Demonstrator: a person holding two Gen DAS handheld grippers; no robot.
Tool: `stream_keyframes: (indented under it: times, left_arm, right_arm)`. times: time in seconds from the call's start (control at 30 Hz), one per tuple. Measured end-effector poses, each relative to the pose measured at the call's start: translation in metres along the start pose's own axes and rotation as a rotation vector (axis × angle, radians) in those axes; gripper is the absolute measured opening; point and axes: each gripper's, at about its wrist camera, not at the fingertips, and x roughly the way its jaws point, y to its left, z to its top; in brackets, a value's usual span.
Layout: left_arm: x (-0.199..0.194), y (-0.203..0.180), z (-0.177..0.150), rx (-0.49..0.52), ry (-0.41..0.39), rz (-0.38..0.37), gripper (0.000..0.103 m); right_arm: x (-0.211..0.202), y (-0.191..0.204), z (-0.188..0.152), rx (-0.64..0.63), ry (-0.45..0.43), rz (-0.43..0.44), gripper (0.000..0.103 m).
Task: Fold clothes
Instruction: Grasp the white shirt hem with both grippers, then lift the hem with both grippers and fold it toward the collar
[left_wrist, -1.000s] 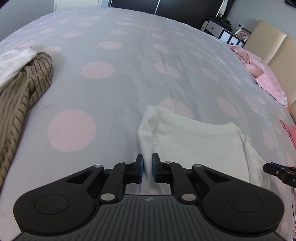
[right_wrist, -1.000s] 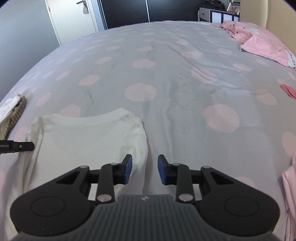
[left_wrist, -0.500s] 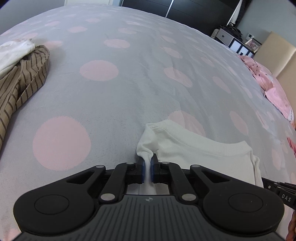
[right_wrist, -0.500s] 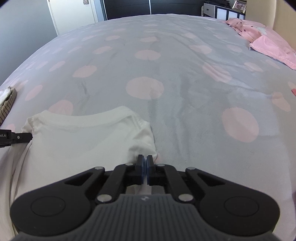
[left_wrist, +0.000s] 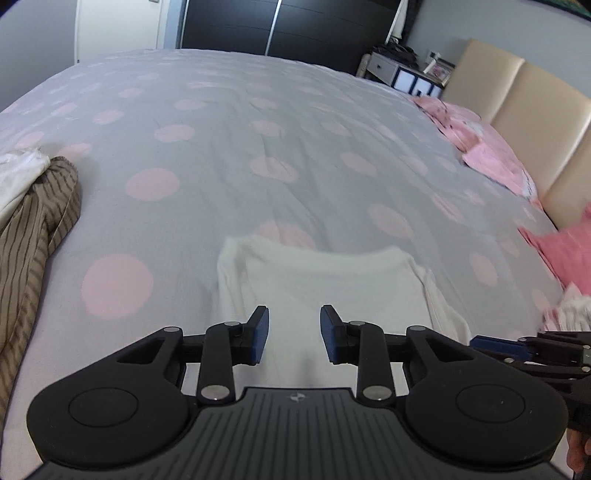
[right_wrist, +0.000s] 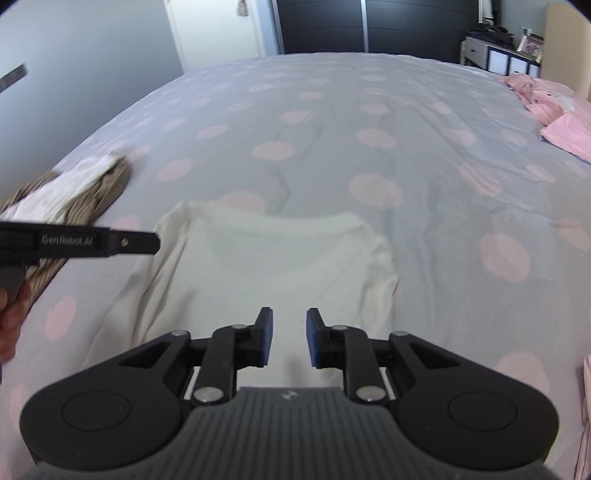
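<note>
White shirt (left_wrist: 328, 284) lies flat on the dotted bedspread (left_wrist: 258, 155), collar end away from the cameras. Left gripper (left_wrist: 294, 334) above its near part, jaws apart, holding nothing. Right gripper (right_wrist: 288, 341) likewise spread and empty over the shirt. Striped garment (left_wrist: 33, 236) to the left, well apart. Pink clothes (left_wrist: 491, 155) right, by the headboard (left_wrist: 524, 122).

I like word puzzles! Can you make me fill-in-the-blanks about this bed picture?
1. The shirt lying flat on the bed is ____.
2. Both the left gripper and the right gripper are ____.
3. The dots on the bed are ____.

Missing words: white; open; pink
</note>
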Motion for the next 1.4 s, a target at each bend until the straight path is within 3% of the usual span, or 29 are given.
stream_keyframes:
  times: [0.23, 0.43, 0.67, 0.8, 0.9, 1.0, 1.17, 1.4]
  left_arm:
    - [-0.049, 0.002, -0.053, 0.077, 0.084, -0.02, 0.028]
    - [-0.098, 0.016, -0.117, 0.096, 0.178, -0.083, 0.038]
    - [-0.156, 0.027, -0.203, 0.112, 0.259, -0.22, 0.038]
    - [-0.181, 0.024, -0.24, 0.165, 0.29, -0.306, 0.038]
    - [-0.194, 0.021, -0.264, 0.197, 0.329, -0.329, 0.038]
    - [-0.198, 0.017, -0.285, 0.23, 0.388, -0.315, 0.038]
    - [-0.192, 0.007, -0.307, 0.301, 0.495, -0.275, 0.038]
    - [-0.17, -0.001, -0.33, 0.449, 0.55, -0.209, 0.039]
  right_arm:
    - [-0.04, 0.02, -0.069, -0.064, 0.102, 0.051, 0.035]
    - [-0.079, 0.019, -0.133, -0.063, 0.184, 0.084, 0.044]
    - [-0.135, 0.017, -0.207, -0.018, 0.212, 0.243, 0.045]
    - [-0.163, 0.025, -0.24, -0.055, 0.222, 0.343, 0.045]
    - [-0.175, 0.031, -0.258, -0.085, 0.26, 0.411, 0.044]
    - [-0.18, 0.038, -0.277, -0.12, 0.314, 0.446, 0.044]
    - [-0.174, 0.051, -0.307, -0.178, 0.423, 0.415, 0.044]
    - [-0.147, 0.045, -0.328, -0.166, 0.473, 0.349, 0.044]
